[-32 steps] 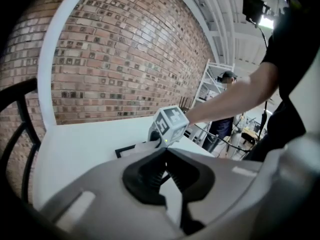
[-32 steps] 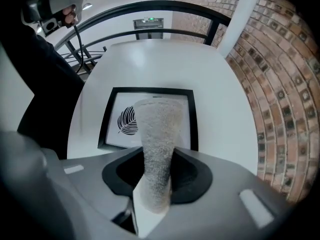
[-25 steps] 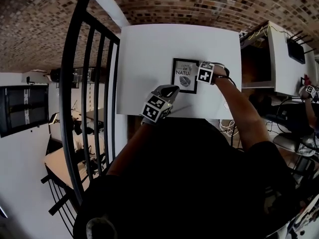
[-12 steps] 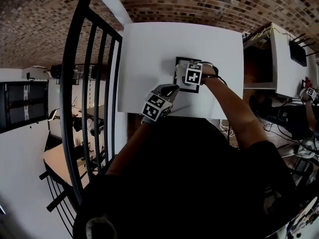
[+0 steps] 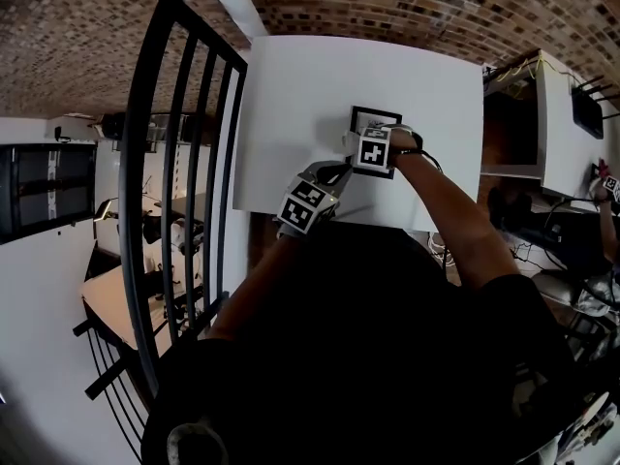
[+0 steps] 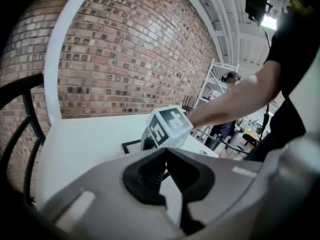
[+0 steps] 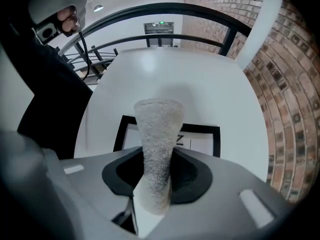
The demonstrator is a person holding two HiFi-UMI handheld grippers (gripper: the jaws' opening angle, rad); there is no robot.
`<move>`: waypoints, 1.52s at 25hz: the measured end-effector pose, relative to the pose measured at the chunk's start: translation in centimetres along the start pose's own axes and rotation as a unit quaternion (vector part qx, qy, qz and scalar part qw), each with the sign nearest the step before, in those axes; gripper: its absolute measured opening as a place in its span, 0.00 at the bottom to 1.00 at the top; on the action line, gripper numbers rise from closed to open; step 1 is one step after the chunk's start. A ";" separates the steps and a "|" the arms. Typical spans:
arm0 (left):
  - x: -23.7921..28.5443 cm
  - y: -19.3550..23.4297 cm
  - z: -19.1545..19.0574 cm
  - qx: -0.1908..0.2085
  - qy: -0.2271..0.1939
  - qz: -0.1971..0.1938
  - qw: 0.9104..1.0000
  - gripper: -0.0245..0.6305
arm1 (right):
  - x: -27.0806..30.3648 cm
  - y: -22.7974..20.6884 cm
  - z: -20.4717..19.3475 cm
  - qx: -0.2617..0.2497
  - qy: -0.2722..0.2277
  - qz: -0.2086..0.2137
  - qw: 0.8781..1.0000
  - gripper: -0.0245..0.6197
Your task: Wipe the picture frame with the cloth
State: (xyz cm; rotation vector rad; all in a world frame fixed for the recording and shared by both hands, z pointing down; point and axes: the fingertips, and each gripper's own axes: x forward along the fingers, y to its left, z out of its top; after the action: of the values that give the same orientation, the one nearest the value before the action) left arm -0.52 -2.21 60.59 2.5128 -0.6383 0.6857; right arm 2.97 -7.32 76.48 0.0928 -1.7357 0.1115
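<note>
Picture frame is laid flat near the middle of the white surface, slightly toward the near edge. A rolled pale cloth is clamped in the right tongs, with its free end held over the frame. Contact cannot be confirmed. Left tongs are closed on nothing and held above the surface's near edge, beside the frame and apart from it.

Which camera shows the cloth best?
The right gripper view. There the cloth fills the middle, pinched in the right tool, with its end over the picture frame. In the head view and the left gripper view, that tool is in the way, so the cloth can't be made out.
</note>
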 end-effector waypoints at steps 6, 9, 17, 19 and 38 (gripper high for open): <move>0.3 0.2 0.0 0.004 0.006 -0.010 1.000 0.04 | -0.3 0.4 -2.0 0.015 0.009 -0.001 1.000 0.23; 0.7 0.1 0.2 0.008 0.009 -0.020 1.000 0.04 | -0.5 0.6 -3.4 0.026 0.016 -0.001 1.000 0.23; 2.0 -2.2 1.7 0.013 0.018 -0.062 0.998 0.04 | -2.0 1.2 -7.4 0.057 0.018 -0.016 0.998 0.23; 2.3 -2.4 1.9 0.017 0.020 -0.067 0.997 0.04 | -2.1 1.5 -8.7 0.062 0.025 -0.018 0.998 0.23; 0.2 0.3 1.4 -0.002 0.013 -0.021 1.000 0.04 | -2.8 2.9 -2.2 0.029 -0.018 -0.014 0.999 0.24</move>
State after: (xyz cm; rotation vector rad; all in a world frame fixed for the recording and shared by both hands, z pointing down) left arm 0.02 -3.25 59.69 2.5015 -0.5758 0.6998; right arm 5.26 -4.16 74.06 0.1634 -1.7673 0.1407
